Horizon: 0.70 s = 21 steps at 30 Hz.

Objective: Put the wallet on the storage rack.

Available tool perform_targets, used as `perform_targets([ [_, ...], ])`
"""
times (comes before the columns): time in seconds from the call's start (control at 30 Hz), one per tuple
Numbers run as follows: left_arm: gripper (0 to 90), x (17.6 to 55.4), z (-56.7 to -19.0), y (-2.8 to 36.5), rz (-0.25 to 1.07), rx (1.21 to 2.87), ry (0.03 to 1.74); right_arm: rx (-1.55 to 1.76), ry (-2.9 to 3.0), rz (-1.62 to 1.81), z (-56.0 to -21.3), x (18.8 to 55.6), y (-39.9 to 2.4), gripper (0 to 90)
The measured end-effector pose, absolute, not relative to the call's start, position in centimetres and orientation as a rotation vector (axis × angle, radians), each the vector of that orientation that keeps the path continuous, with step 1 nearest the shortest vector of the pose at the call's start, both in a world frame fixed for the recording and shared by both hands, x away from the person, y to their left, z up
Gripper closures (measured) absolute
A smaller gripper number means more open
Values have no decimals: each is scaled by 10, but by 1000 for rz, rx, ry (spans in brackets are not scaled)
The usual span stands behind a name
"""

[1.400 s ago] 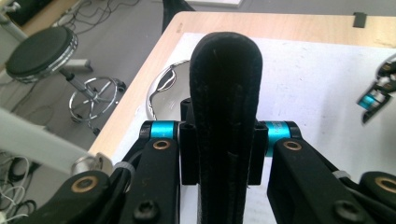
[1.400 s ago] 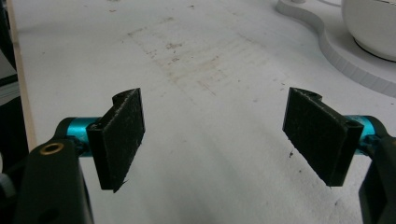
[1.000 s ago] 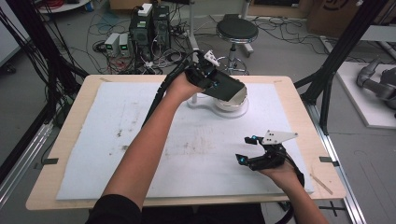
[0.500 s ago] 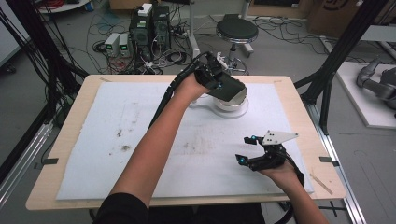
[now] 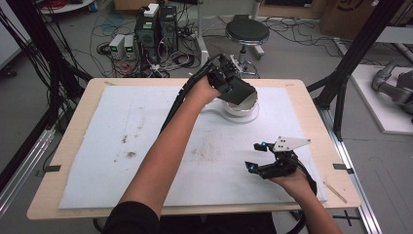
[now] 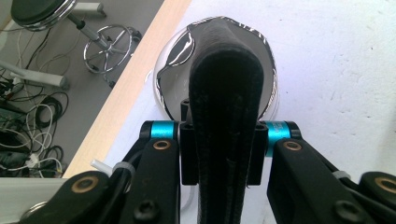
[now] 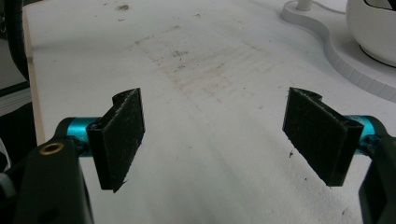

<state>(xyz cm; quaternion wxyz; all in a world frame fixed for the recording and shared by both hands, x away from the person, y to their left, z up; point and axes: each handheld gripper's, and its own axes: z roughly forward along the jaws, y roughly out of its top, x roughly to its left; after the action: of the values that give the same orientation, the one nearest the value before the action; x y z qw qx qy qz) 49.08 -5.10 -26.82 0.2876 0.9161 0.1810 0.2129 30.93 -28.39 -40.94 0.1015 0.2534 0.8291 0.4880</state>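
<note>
Left gripper view: we see the left gripper [image 6: 224, 88] clamped shut, nothing between, over the shiny bowl [image 6: 173, 51] near the table's far edge; right gripper [image 7: 219, 135] gapes wide, empty.

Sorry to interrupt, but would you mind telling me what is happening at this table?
A person works with two handheld grippers over a white mat. The left gripper, jaws shut, is poised over a shiny steel bowl on a white base at the table's far edge. The right gripper rests near the front, jaws open and holding nothing.

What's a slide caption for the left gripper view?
Left claw, jaws shut with nothing between them, hovers over a shiny metal bowl on its white base near the table edge.
</note>
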Motion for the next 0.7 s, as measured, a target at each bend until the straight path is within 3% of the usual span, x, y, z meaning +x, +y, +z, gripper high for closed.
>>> perform_targets([
  [0.4, 738, 492, -263, -75, 619, 2551, 487, 753, 2444, 1453, -409, 310, -285, 213],
  [0.6, 720, 500, -276, -81, 637, 2521, 488, 748, 2448, 1453, -410, 310, -285, 213],
  [0.63, 609, 500, -276, -81, 670, 2513, 485, 752, 2447, 1457, -410, 310, -285, 213],
  [0.67, 609, 501, -276, -81, 697, 2494, 499, 752, 2447, 1457, -410, 310, -285, 213],
  [0.7, 542, 501, -274, -80, 715, 2474, 498, 750, 2446, 1459, -410, 310, -286, 213],
])
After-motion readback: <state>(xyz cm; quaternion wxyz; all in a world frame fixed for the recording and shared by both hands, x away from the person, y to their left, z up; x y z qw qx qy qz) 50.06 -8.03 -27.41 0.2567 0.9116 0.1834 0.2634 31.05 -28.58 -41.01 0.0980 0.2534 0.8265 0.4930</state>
